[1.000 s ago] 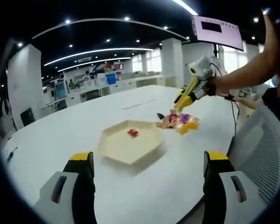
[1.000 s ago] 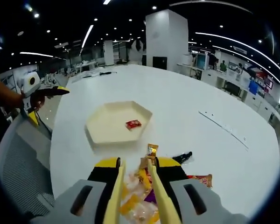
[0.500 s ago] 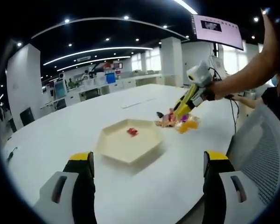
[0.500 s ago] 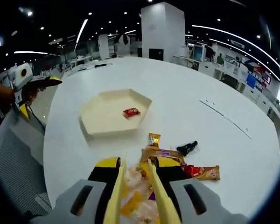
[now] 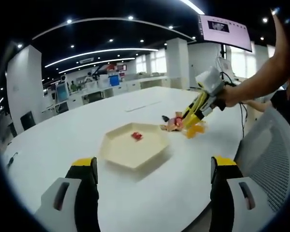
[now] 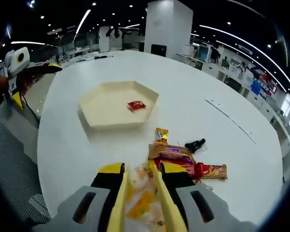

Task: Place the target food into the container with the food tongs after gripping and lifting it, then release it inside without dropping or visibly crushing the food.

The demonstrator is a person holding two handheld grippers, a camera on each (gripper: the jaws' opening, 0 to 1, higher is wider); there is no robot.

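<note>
Since the earlier frame, your right gripper (image 6: 139, 193) has pulled back from the cream hexagonal tray (image 6: 117, 104), so more of the heap of wrapped snacks (image 6: 183, 162) lies exposed. Its yellow tongs (image 6: 137, 191) stand slightly apart over an orange-and-clear packet (image 6: 141, 203). One small red wrapped candy (image 6: 136, 105) sits inside the tray. Your left gripper (image 5: 154, 193) is spread wide and carries nothing.

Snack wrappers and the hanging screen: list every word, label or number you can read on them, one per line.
Snack wrappers in the pile: print too small and blurred to read.
Red packet in the hexagonal tray: no text legible.
Hanging screen: bright, with a dark patch, blurred, nothing readable.
So no text can be read.
</note>
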